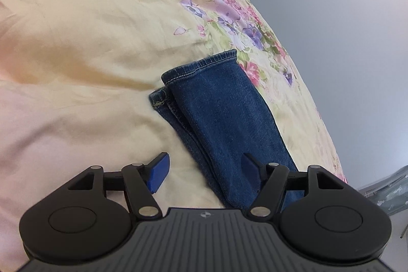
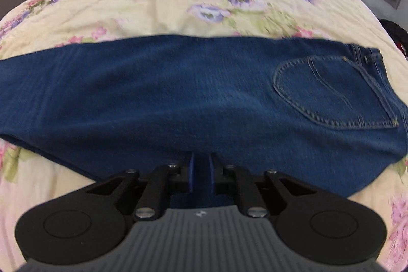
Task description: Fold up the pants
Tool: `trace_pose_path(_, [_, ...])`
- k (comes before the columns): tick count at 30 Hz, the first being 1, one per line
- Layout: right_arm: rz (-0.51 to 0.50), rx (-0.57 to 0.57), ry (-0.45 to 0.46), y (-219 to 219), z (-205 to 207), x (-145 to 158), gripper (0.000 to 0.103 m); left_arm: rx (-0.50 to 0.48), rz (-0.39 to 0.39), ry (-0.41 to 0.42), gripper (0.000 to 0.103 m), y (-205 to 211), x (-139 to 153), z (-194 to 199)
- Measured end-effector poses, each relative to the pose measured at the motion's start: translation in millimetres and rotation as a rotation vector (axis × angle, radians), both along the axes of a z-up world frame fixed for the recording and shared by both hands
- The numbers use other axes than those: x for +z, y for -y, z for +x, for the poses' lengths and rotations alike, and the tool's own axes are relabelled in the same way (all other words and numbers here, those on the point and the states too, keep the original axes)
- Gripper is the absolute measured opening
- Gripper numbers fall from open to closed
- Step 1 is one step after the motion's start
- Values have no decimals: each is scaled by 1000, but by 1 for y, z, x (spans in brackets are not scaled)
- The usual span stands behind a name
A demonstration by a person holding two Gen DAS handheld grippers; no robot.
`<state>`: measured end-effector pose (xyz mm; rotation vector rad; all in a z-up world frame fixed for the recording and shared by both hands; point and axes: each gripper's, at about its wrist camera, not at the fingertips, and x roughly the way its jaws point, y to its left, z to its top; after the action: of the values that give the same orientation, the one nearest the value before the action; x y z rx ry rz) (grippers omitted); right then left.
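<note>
Left tongs [image 1: 204, 171] gape wide over the jeans' [image 1: 224, 119] hems on the bed [image 1: 76, 42], while right tongs [image 2: 201, 170] pinch the denim's near edge.

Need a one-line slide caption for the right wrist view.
Right gripper, jaws shut on the near edge of blue jeans laid across a floral bedspread.

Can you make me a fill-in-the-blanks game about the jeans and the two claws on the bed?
1. The left claw is wide ____ above the jeans' leg ends.
2. The right claw is shut on a fold of the ____.
3. The jeans lie on a yellow bedspread printed with ____.
4. A stitched back ____ shows near the waistband, in the right claw's view.

Missing words: open; jeans; flowers; pocket
</note>
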<state>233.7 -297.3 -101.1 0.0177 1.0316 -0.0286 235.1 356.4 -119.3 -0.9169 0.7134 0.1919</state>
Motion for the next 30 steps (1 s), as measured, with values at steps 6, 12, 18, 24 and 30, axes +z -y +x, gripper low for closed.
trace_pose_path(6, [57, -21, 5, 10, -1, 12, 10, 19, 195, -19, 54, 13, 3, 22])
trace_pose_path(12, [106, 68, 72, -22, 38, 31, 10, 82, 262, -19, 13, 17, 11, 27])
trace_pose_path(18, [159, 194, 119, -91, 94, 24, 7, 63, 347, -38, 9, 27, 19, 34])
trace_pose_path(24, [184, 196, 113, -138, 145, 5, 0, 39, 354, -67, 9, 24, 10, 38])
trace_pose_path(30, [150, 142, 71, -152, 179, -21, 0, 23, 365, -87, 9, 25, 7, 41])
